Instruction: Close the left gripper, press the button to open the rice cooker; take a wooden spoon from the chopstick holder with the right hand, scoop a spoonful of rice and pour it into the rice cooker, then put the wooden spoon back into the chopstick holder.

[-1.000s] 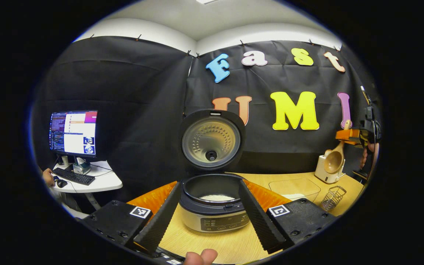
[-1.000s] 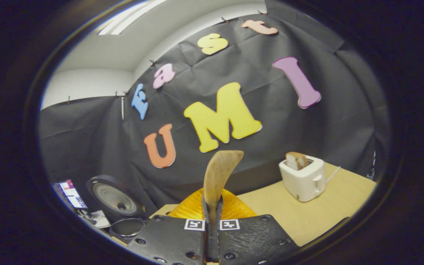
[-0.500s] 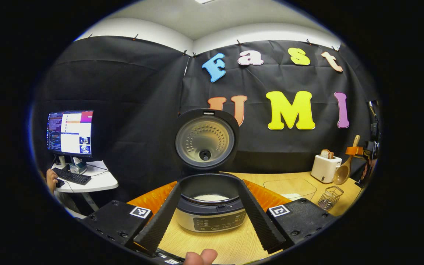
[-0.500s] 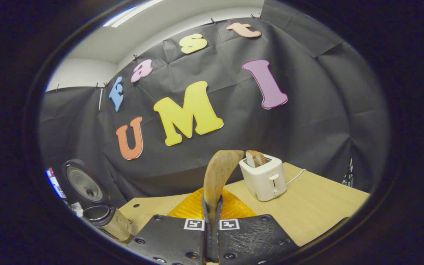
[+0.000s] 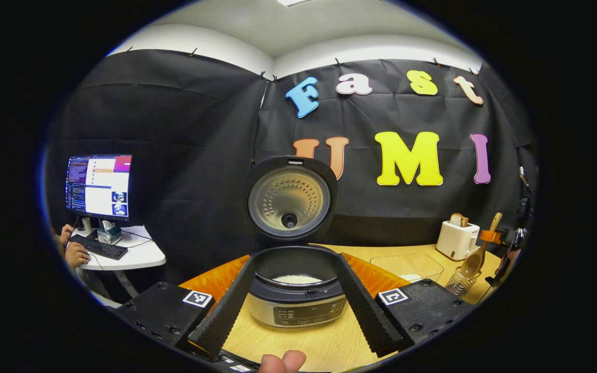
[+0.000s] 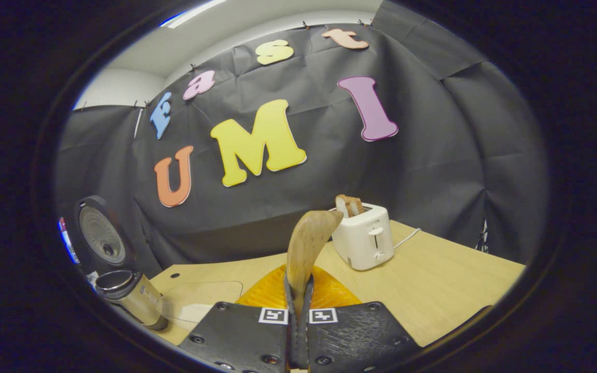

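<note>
Rice cooker point(image 5: 296, 280) sat open on bench point(image 5: 324, 344), lid up, white rice in pot, framed between released left hand-held gripper point(image 5: 294, 298) fingers.

Right hand-held gripper point(image 6: 299, 331) clenched on wooden spoon point(image 6: 306, 248) handle, bowl tilted down toward chopstick holder point(image 5: 458, 282), apparently for return.

Versus one second earlier: spoon lower, nearer holder; toaster point(image 6: 363, 239) more central in right gripper view.

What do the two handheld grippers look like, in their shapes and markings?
The left gripper has two long ribbed fingers that spread in a V from flat dark blocks with screws. Each block bears a small square black-and-white marker. An orange ribbed part sits behind. The right gripper has the same dark blocks, markers and an orange-yellow ribbed part.
</note>
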`<state>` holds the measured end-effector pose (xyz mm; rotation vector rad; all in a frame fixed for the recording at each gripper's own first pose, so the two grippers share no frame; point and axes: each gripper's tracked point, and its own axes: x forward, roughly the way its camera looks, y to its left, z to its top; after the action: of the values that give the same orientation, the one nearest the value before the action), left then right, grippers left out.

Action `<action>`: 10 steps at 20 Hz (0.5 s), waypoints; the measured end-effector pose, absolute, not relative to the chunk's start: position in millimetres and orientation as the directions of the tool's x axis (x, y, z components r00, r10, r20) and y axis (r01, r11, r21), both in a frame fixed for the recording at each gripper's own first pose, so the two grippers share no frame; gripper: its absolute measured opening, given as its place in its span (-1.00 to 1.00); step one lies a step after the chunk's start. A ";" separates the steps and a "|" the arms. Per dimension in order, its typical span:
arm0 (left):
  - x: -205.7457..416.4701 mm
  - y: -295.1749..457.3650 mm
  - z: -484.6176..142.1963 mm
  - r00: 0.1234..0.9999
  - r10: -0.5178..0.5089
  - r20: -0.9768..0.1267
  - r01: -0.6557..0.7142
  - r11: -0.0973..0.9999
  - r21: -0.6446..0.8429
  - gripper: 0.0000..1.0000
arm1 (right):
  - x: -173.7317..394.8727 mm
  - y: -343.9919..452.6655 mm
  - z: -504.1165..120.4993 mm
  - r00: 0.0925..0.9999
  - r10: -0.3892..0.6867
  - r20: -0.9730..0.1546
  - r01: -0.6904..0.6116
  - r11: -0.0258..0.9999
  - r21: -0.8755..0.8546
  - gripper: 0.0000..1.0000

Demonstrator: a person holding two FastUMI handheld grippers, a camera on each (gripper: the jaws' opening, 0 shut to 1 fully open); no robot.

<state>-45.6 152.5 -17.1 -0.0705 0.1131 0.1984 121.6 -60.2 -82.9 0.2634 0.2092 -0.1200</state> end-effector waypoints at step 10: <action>-50.7 157.6 -11.7 0.973 0.206 -0.106 -0.213 0.976 -0.054 1.00 | 119.4 -44.9 -128.4 0.958 -0.084 -0.274 0.158 0.953 0.259 -0.99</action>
<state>-50.7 157.6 -11.7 -0.0656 0.1003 0.2114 119.4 -44.9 -128.4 0.2830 0.2642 -0.1241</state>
